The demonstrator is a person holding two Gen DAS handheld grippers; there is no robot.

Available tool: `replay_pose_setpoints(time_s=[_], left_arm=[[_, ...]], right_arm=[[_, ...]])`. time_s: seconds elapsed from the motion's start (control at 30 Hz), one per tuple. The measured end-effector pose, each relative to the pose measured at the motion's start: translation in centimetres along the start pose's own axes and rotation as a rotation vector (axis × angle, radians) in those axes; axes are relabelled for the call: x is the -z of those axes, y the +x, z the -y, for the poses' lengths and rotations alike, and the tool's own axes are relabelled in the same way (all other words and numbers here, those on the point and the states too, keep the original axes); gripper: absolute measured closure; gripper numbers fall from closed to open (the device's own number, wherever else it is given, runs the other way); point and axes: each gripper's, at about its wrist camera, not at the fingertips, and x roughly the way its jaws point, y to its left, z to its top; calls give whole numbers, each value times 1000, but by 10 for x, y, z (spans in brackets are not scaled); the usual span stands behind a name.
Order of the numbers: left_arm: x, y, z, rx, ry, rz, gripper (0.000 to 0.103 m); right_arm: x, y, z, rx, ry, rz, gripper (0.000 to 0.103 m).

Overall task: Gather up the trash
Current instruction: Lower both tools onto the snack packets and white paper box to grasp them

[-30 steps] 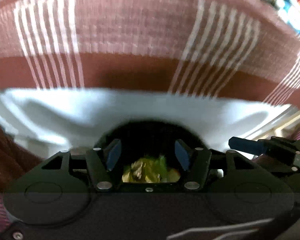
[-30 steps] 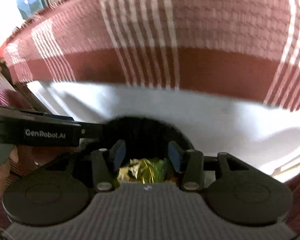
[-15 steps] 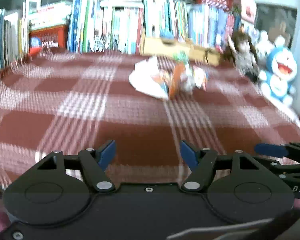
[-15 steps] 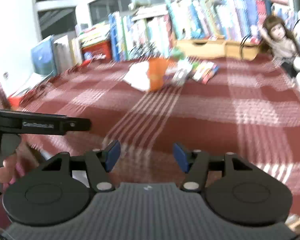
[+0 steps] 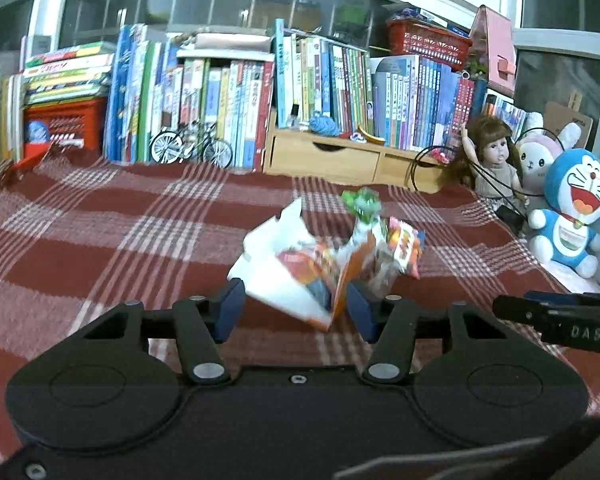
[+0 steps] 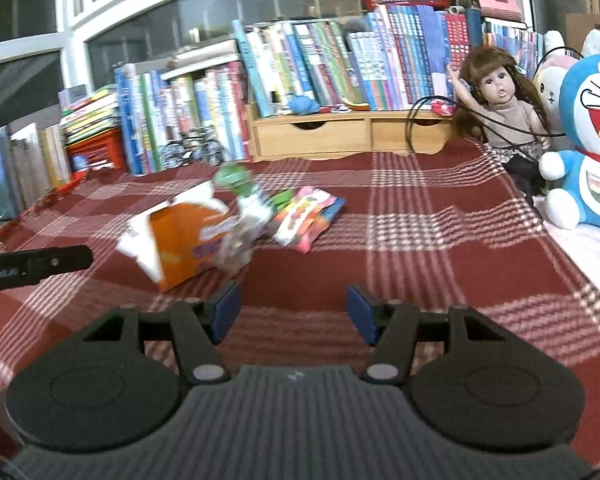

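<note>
Both grippers, left gripper and right gripper, gape empty; left's jaws just narrowed. I see trash pile uncollected mid-blanket, orange carton nearest.

surface: red-and-white plaid cloth covers the whole tabletop
back row: upright books, more stacked flat at left on a red crate
furniture: wooden drawer unit under the middle books
windows: white-framed panes behind, dark glass
right edge: doll, blue plush
top: red basket on the books
</note>
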Motion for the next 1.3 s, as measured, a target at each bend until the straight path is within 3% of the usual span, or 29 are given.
replay_pose_setpoints(time_s=[0.17,0.27,0.47,0.6,0.73,0.87,0.93,0.97,1.03,1.13,1.3], left_arm=[[-21,49,9,-6,24,-2,63],[-32,79,4,41,-17,-44,64],[-37,127,-1,66,-33,-137,64],[-35,141,-9,120,-97,-168,54],[-33,147,-10,160,-97,-192,39],[-28,154,-10,189,-109,-214,34],[-27,153,-9,193,-110,-204,45],[-27,151,-9,193,-108,-195,49],[-29,147,-10,184,-114,-180,73],[-35,142,-16,182,-147,-170,91],[-43,129,-15,157,-129,-120,98]], right_arm=[[-28,38,24,14,96,-30,31],[-41,64,37,8,167,-59,31],[-58,112,46,21,236,-107,31],[-64,137,48,15,277,-132,31],[-68,157,43,21,278,-146,31],[-72,173,36,22,271,-163,31],[-72,180,32,18,268,-174,33],[-71,182,31,16,269,-179,47],[-68,182,29,9,282,-183,55],[-65,175,30,-6,286,-158,61],[-62,155,34,-15,288,-114,63]])
